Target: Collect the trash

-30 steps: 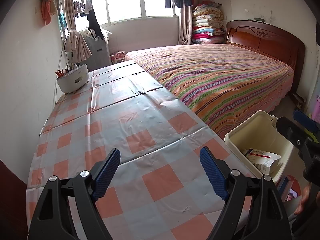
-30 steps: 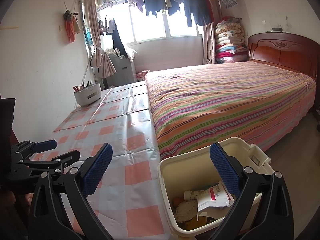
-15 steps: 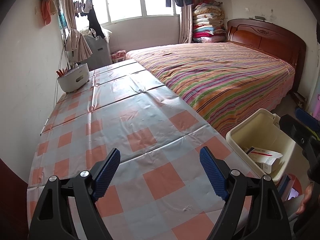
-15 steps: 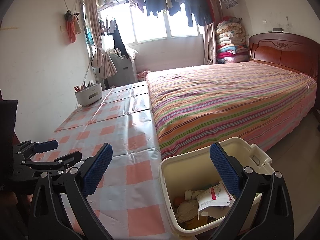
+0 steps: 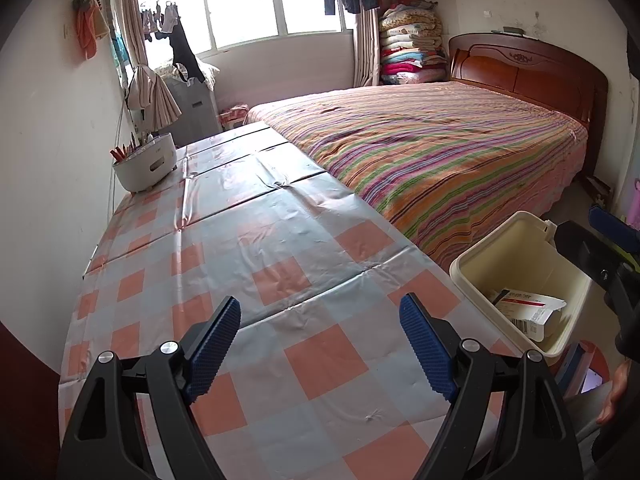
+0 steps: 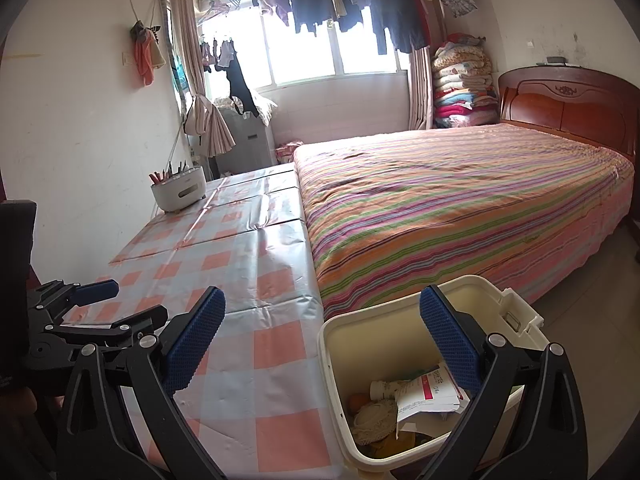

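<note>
A striped bed [image 6: 460, 216] is seen filling the right side of the room, with its wooden headboard [image 6: 568, 104] against the far wall. Beside it, a long table is being covered by a checked tablecloth [image 5: 248, 264] of orange and grey squares, creased along its folds. At the table's far end a white holder [image 5: 146, 162] of pens is standing near the wall. Off the table's near right corner, a cream trash bin [image 6: 340, 364] is sitting on the floor, just beside the table edge and the foot of the bed. Trash is lying inside it: a white and red paper packet [image 6: 430, 394], a crumpled beige wad [image 6: 374, 416] and something orange [image 6: 358, 400] beneath. The left gripper [image 5: 320, 352] is being held above the tablecloth with its blue pads spread wide and nothing between them. The right gripper [image 6: 322, 340] is being held over the bin's rim, its jaws likewise spread apart and pinching nothing.
</note>
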`<state>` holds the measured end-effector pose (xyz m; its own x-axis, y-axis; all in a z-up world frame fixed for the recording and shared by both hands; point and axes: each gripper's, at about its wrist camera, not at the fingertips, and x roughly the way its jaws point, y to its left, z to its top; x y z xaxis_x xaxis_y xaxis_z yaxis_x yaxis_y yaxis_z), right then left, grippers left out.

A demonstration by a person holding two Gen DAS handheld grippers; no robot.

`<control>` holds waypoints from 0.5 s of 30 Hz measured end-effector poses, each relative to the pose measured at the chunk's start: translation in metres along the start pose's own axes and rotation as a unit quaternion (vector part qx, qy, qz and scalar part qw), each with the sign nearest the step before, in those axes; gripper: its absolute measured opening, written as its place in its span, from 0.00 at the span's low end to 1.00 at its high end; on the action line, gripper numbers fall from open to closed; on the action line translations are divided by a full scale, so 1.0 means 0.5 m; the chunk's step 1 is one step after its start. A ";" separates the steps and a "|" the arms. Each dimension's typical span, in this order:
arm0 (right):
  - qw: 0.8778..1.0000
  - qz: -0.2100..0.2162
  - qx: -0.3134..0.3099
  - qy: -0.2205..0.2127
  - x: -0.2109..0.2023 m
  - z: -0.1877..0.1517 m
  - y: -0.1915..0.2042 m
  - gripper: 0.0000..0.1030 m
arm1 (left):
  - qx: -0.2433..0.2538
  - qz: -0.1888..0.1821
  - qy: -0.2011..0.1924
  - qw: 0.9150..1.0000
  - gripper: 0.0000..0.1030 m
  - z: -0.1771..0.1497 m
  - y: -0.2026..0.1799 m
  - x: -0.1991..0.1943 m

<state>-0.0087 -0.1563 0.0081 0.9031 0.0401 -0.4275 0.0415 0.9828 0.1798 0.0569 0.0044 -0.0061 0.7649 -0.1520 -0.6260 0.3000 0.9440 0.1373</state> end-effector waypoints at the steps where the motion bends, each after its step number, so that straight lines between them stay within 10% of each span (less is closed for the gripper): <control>1: 1.000 0.000 0.000 0.001 0.001 0.000 -0.001 0.93 | 0.001 -0.001 0.000 1.000 0.77 0.000 -0.001 0.000; 15: 1.000 0.001 -0.001 0.000 0.002 0.000 0.000 0.93 | 0.006 0.000 0.012 1.000 0.77 -0.001 -0.010 0.009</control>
<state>-0.0078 -0.1563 0.0075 0.9031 0.0420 -0.4273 0.0387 0.9832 0.1786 0.0584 -0.0008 -0.0100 0.7506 -0.1454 -0.6446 0.3080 0.9400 0.1465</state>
